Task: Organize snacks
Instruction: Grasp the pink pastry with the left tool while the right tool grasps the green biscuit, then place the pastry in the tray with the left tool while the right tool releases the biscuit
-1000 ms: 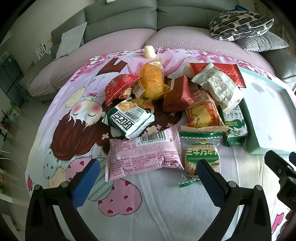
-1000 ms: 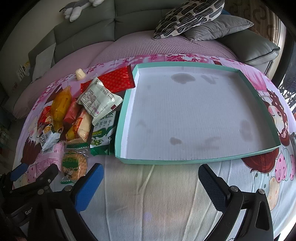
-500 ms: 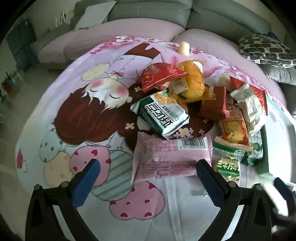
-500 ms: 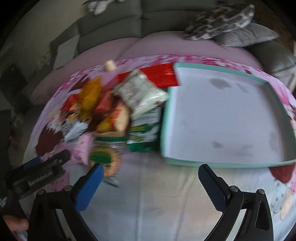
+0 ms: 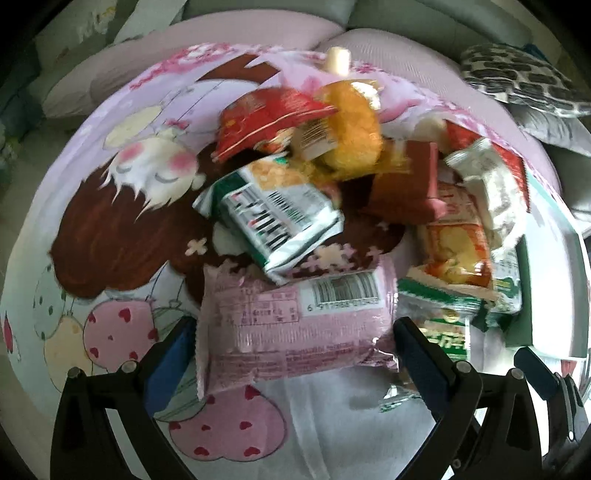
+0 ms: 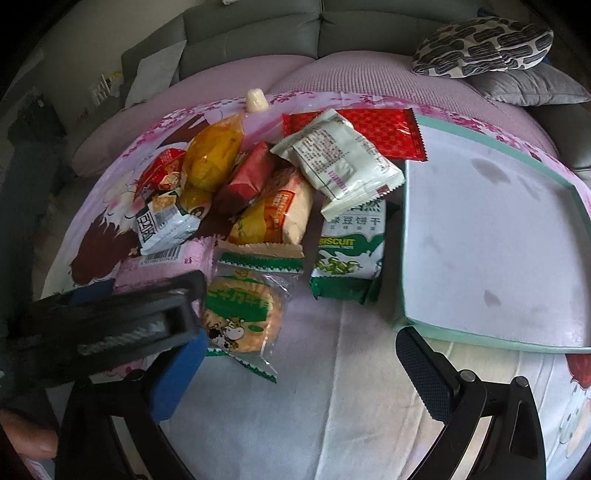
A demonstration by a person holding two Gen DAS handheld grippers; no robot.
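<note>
Pink cloth, bright packets, teal tray

The cloth point(image 6: 332, 406) is pink with a cartoon girl and hearts. Packets: pink point(image 5: 295, 325), red point(image 6: 384, 127), orange point(image 6: 214, 158), green-and-white point(image 6: 349, 251), white point(image 6: 340, 162). The tray point(image 6: 491, 229) is white inside, teal-rimmed. One cushion point(image 6: 484, 46) is black-and-white blotched. The sofa point(image 6: 258, 29) is grey.

1. The left gripper point(image 5: 293, 341) is spread wide; its blue-padded fingers point(image 5: 173, 352) flank the pink packet point(image 5: 295, 325), one at each short end.
2. The green-and-white packet point(image 5: 273, 218) lies tilted at 12 o'clock of the pink packet, overlapping its top edge.
3. The red packet point(image 5: 266, 122) and the orange bun packet point(image 5: 351, 133) sit at 12 o'clock, beyond it.
4. The round biscuit packet point(image 5: 447, 332) lies at 3 o'clock, partly hidden by the right finger.
5. The view is motion-blurred.
6. All items rest on the cartoon-print cloth point(image 5: 110, 240).
</note>
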